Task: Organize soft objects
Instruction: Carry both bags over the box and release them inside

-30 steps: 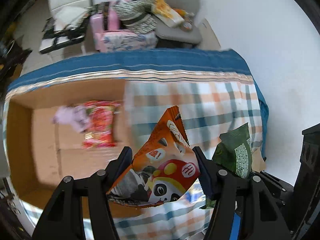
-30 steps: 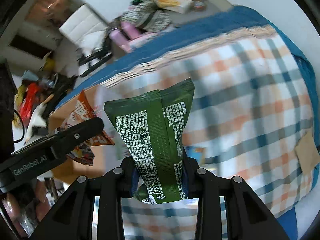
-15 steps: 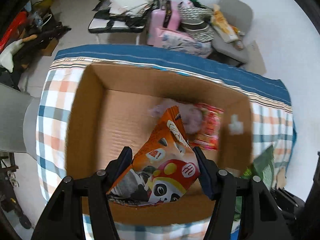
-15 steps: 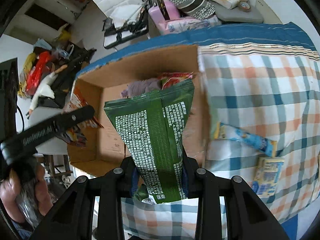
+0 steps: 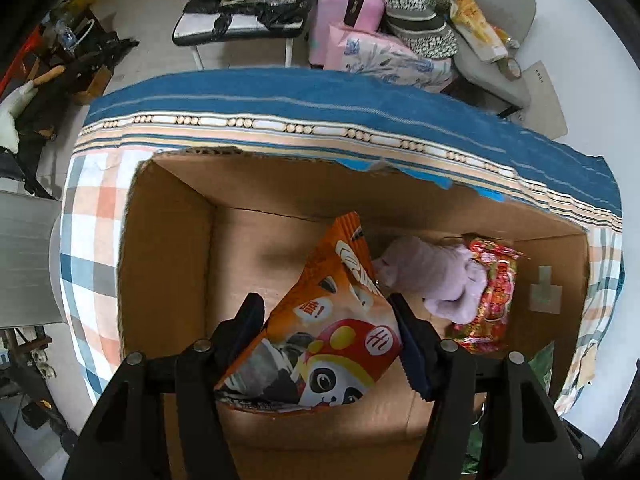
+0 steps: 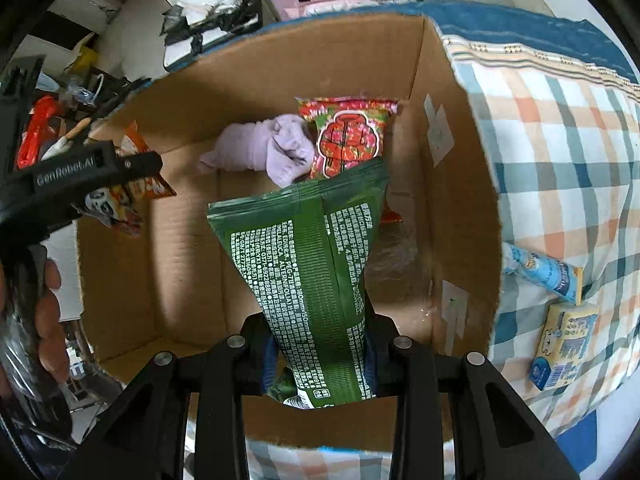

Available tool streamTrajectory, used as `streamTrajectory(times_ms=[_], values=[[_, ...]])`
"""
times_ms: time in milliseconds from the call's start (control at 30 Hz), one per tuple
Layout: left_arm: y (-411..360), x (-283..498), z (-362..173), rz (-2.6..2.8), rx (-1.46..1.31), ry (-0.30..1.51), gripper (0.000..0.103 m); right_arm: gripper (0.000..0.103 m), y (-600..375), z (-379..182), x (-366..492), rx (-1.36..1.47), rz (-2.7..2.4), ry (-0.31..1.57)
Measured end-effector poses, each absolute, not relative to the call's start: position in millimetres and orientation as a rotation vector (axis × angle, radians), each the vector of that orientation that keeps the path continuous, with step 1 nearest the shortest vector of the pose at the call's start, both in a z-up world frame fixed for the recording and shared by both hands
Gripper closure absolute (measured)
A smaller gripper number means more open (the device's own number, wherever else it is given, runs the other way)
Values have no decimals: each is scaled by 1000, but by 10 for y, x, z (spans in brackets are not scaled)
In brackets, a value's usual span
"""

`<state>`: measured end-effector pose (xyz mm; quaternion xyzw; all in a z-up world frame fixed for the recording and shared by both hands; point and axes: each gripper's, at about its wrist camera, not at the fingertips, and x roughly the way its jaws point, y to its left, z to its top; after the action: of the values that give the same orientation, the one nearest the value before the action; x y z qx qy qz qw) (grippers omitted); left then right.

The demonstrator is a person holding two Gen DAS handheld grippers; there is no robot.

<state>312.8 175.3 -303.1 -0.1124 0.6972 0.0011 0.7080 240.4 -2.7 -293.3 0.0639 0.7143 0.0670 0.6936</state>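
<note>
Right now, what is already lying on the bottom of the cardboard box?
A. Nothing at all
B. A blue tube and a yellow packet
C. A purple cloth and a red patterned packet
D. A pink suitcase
C: the purple cloth and the red patterned packet lie side by side on the floor of the cardboard box, below the green packet held in the right claw.

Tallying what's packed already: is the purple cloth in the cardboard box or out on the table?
In. The purple cloth lies on the cardboard box floor, against the red snack packet.
</note>
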Motion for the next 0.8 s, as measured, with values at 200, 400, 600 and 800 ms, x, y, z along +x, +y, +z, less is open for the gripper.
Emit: streamTrajectory(times_ms=[200, 400, 600, 800], values=[[1746, 3162, -3106, -4, -227, 1581, 39, 57, -7, -3051, 2421, 146, 130, 1620], [1754, 3069, -3009, 12, -166, 1552, 7, 32, 16, -2987, 2429, 132, 117, 1610], [1772, 2802, -2799, -4, -164, 1502, 5, 4, 1, -2848, 2393, 99, 120, 1582], [1779, 2390, -2451, 10, -152, 1409, 5, 0, 46, -2625, 2288, 21, 111, 1523]])
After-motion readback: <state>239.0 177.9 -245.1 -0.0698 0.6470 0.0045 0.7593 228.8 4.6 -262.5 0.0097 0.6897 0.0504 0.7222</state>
